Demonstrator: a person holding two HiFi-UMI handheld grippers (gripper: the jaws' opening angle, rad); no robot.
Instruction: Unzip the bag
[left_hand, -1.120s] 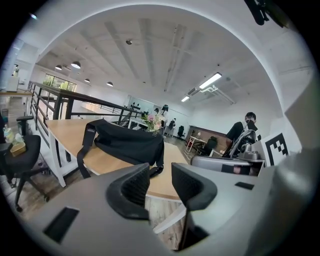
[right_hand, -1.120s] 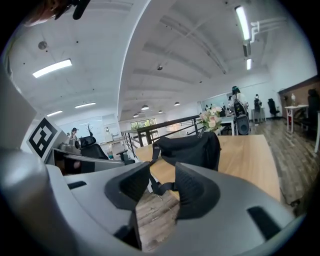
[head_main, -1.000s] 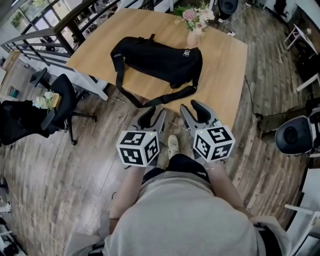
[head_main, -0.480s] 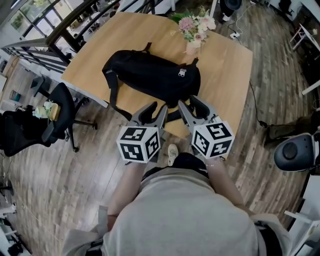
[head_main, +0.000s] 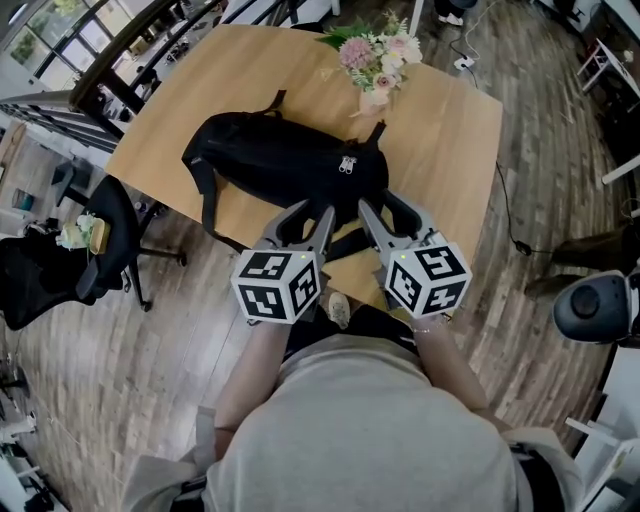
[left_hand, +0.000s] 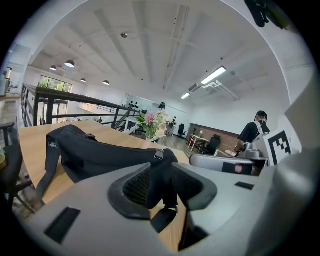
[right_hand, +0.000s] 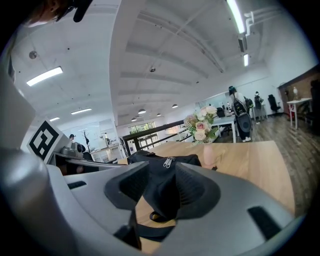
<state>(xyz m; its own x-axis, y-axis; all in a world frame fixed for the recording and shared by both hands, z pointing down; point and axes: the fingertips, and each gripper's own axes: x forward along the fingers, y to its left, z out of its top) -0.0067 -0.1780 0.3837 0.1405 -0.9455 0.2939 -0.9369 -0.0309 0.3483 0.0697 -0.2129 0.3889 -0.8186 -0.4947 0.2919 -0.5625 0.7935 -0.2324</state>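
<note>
A black bag (head_main: 280, 160) lies across the wooden table (head_main: 450, 130), with its two silver zipper pulls (head_main: 347, 163) together on top near its right end. The pulls also show in the left gripper view (left_hand: 159, 154) and the right gripper view (right_hand: 168, 161). My left gripper (head_main: 305, 215) and right gripper (head_main: 388, 210) are side by side at the table's near edge, just short of the bag. Both point at the bag and are open, with nothing gripped. Through each pair of jaws, left gripper (left_hand: 160, 185) and right gripper (right_hand: 162, 192), I see the bag's right end beyond.
A pink vase of flowers (head_main: 375, 65) stands right behind the bag's right end. The bag's strap (head_main: 345, 243) hangs over the near table edge. A black office chair (head_main: 60, 260) is on the floor at left, another seat (head_main: 600, 310) at right. A railing (head_main: 110, 60) runs behind the table.
Both grippers have moved forward together from over the floor to the table's near edge, and the bag now sits directly in front of their tips. The jaws look unchanged.
</note>
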